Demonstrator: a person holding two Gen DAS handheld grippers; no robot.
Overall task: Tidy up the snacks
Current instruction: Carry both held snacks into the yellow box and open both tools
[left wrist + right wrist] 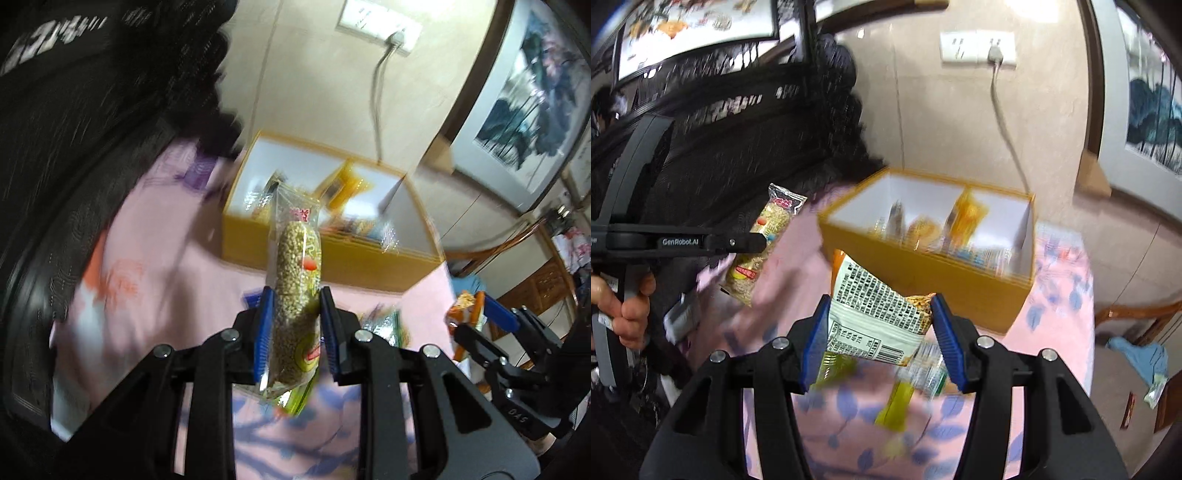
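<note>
My left gripper is shut on a clear packet of puffed-grain bar, held upright above the pink cloth; it also shows in the right wrist view. My right gripper is shut on a white and orange snack packet with printed text and a barcode, and shows at the right of the left wrist view. Ahead stands a yellow divided box holding several snacks.
A pink floral cloth covers the table, with green and clear snack packets lying below my right gripper. A black bag lies at left. A wall socket and cable are behind the box. A wooden chair stands at right.
</note>
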